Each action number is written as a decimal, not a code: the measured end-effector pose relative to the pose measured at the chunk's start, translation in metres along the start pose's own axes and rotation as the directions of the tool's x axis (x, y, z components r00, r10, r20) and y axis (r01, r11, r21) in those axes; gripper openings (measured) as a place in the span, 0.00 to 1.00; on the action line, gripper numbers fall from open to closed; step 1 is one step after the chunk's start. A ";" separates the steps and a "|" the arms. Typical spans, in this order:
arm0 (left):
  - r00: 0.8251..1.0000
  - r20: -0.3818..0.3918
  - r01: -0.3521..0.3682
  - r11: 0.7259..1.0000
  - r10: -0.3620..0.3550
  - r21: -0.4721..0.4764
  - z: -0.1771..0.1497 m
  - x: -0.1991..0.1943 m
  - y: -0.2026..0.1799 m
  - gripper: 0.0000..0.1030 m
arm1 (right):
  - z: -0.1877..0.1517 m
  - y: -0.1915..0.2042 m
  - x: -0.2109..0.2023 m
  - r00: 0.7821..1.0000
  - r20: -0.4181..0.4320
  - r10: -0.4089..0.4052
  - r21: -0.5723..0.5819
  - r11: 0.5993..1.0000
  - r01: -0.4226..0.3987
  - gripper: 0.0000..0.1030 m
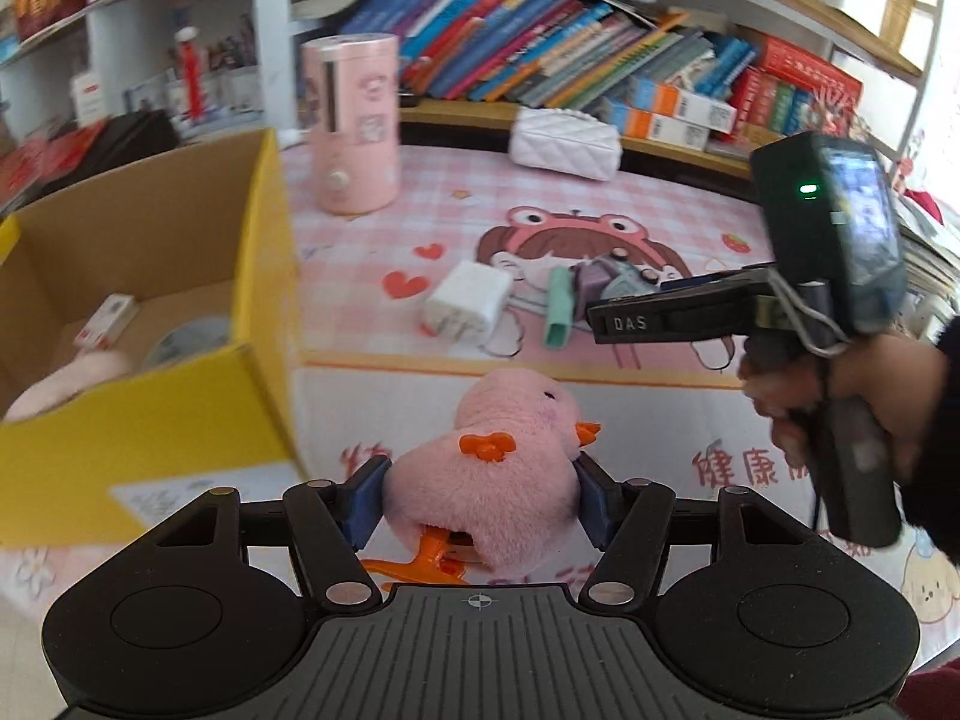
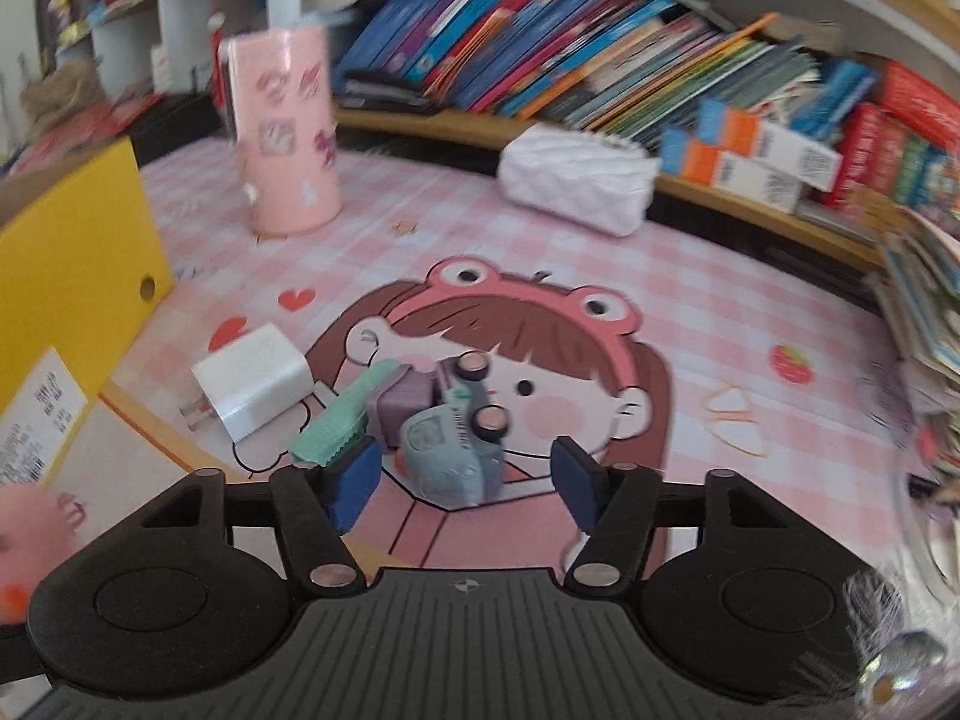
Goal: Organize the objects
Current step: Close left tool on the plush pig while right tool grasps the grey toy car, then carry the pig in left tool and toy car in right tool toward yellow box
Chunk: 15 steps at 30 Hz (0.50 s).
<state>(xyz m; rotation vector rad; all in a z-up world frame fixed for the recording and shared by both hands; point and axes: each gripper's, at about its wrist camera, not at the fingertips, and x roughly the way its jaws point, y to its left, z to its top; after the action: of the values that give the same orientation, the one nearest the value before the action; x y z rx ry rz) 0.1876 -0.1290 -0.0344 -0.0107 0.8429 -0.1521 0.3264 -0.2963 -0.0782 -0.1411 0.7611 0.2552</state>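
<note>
The left gripper (image 1: 480, 495) had its blue fingers (image 1: 364, 498) squeezed on a soft pink plush duck with orange feet (image 1: 504, 468), close beside the yellow cardboard box (image 1: 264, 312), likely so the duck could go in with the other things. The right gripper (image 2: 462, 483) had its fingers apart around a small pale blue toy car (image 2: 456, 438) lying on its side on the pink checked tabletop (image 2: 750, 276), not pinching it yet.

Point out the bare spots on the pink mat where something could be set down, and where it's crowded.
Free: the checked stretch between the pink canister and the white quilted pouch, and the mat right of the cartoon face, around the strawberry print. Crowded: the white charger, green piece and toy car cluster beside the yellow box.
</note>
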 end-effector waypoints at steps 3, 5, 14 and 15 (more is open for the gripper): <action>1.000 0.007 -0.013 1.000 0.013 -0.005 -0.004 -0.007 0.003 0.61 | 0.001 0.003 0.011 1.000 -0.014 0.004 -0.023 1.000 -0.004 0.53; 1.000 0.014 -0.017 1.000 0.017 -0.007 -0.006 -0.013 0.003 0.61 | 0.002 0.003 0.015 1.000 -0.019 0.010 -0.023 1.000 -0.010 0.38; 0.999 0.053 -0.007 0.999 0.009 -0.033 -0.016 -0.033 0.015 0.61 | -0.010 -0.005 -0.031 1.000 0.007 -0.020 0.094 0.995 0.019 0.37; 0.998 0.059 -0.001 0.999 0.003 -0.035 -0.017 -0.036 0.017 0.61 | -0.013 -0.004 -0.040 1.000 0.010 -0.024 0.107 0.994 0.023 0.37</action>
<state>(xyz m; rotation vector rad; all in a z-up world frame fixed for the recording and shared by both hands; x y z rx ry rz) 0.1537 -0.1065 -0.0198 -0.0468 0.7861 -0.1347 0.2910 -0.3103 -0.0600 -0.0469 0.7601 0.1923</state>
